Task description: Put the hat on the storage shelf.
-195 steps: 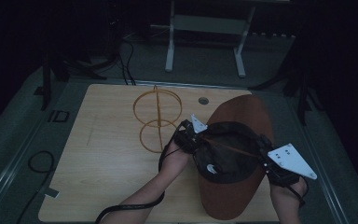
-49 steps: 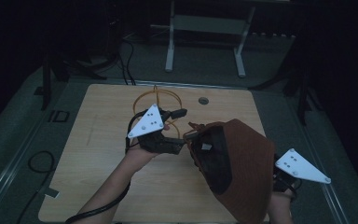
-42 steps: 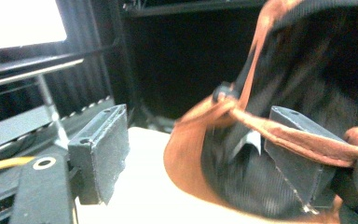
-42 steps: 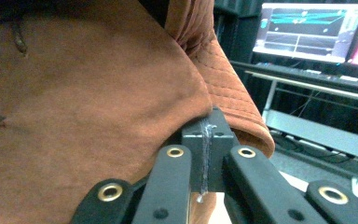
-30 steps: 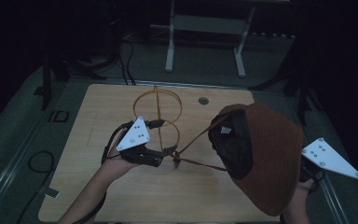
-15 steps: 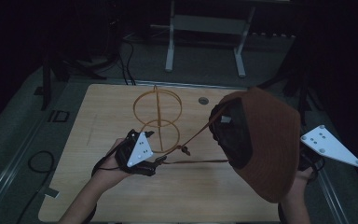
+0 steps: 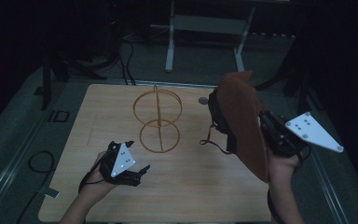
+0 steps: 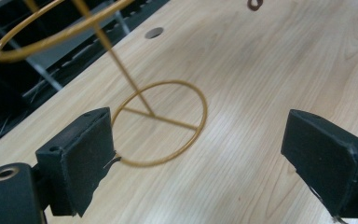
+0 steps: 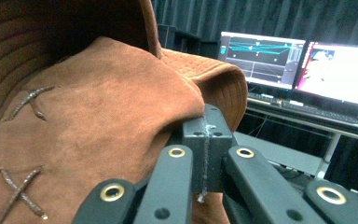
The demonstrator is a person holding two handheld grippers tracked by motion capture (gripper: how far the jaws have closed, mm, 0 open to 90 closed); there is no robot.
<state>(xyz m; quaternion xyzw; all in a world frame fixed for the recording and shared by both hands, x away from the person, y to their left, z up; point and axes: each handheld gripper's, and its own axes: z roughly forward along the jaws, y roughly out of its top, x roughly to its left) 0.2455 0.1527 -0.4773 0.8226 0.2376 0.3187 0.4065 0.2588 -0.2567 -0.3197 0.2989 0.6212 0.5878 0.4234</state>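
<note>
- Hat: brown suede, wide brim, held up in the air over the right side of the table, crown side facing the wire stand.
- Right gripper: jaws pressed together on a fold of the brim; suede bunches over the pads.
- Left gripper: low over the table, in front of the stand, jaws have just been opening, now spread wide, nothing between them.
- Handling, my read: light, soft, floppy; brim sags from a single pinch. Suede is grippy, so slip risk is low.
- Chin cord dangles loose and could snag the stand's rings.
- Best hold: brim edge, a second pinch opposite the first to keep the crown open.
- Stand looks thin and light; likely tips if bumped.
</note>
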